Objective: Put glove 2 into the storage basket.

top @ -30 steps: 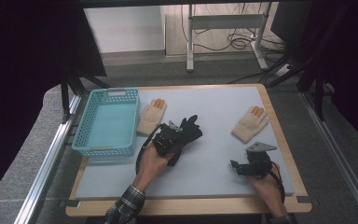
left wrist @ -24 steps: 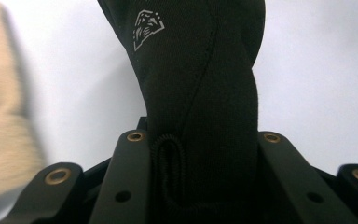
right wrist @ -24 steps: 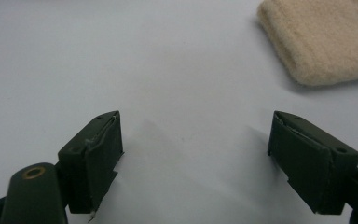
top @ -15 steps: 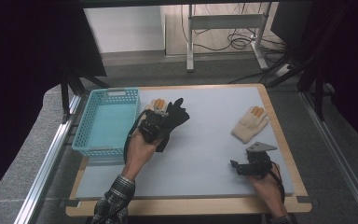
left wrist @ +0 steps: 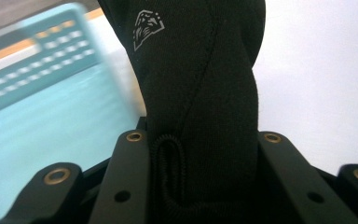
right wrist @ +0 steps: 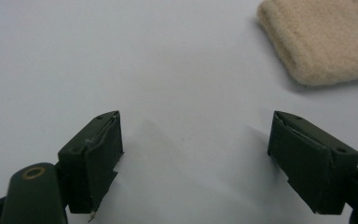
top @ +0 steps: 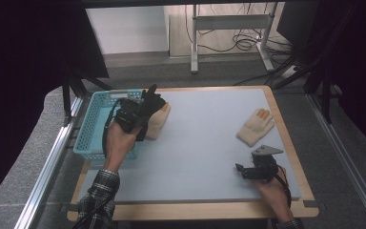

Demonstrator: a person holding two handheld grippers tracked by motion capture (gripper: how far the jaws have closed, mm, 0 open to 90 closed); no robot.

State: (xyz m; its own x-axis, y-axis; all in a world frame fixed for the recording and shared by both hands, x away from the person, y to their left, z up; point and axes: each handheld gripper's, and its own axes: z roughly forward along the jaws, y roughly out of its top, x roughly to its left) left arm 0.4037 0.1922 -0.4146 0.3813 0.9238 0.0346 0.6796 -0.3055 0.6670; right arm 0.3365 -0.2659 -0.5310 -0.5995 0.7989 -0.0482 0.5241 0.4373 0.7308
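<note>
Pale grey tabletop, wood-edged; dark room, grey floor. Left tongs clamp black fabric glove; right tongs open.

Grey floor, white metal stand, tangled cables.

matt black knit glove w/ stitched hem, fuzzy beige glove, plastic lattice basket, smooth matt mat

The desk has a pale grey-blue top with a light wooden border. The basket is turquoise, with a grid pattern of small holes. The glove in the left claw is black with a small white logo. Right of the basket, two gloves are beige; one has orange fingertips. The sleeve is checked, dark and white.
</note>
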